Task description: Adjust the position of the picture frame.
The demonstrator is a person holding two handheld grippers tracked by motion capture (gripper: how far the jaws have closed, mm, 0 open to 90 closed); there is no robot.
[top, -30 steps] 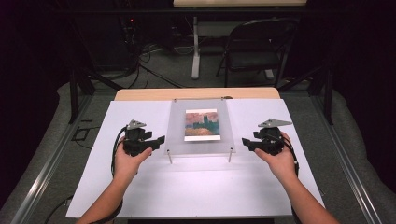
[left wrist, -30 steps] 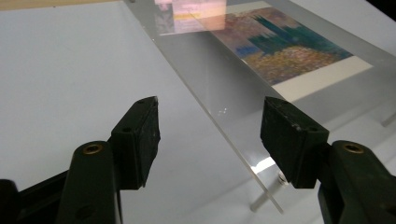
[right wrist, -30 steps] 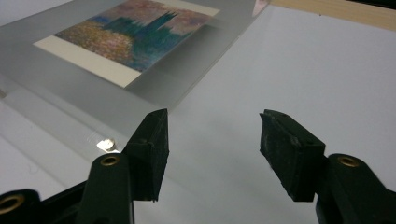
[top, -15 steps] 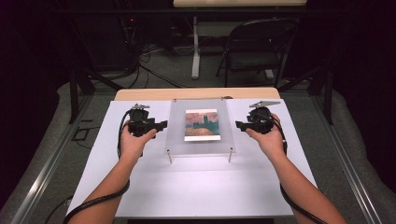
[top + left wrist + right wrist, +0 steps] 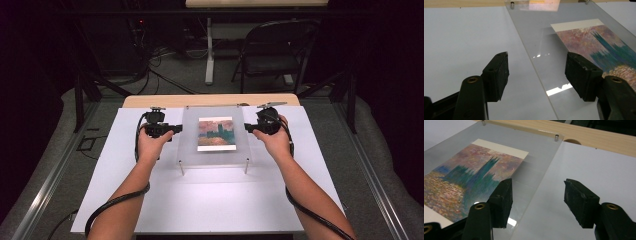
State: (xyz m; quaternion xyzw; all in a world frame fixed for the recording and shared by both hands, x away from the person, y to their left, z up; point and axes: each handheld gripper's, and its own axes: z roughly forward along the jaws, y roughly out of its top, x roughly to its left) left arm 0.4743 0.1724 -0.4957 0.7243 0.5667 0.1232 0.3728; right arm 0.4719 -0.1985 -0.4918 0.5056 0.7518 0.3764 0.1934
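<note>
The left tongs (image 5: 176, 129) were spread, jaws just widening, straddling the left edge of the clear acrylic frame (image 5: 190, 145) without pressing it. The right tongs (image 5: 247, 128) stood likewise spread and just widening over the frame's right edge. The frame, holding a painted print (image 5: 215, 133), lay flat mid-way along the white surface (image 5: 220, 200).

High view overhead, tool views close, sharing frame (image 5: 216, 135)
</note>
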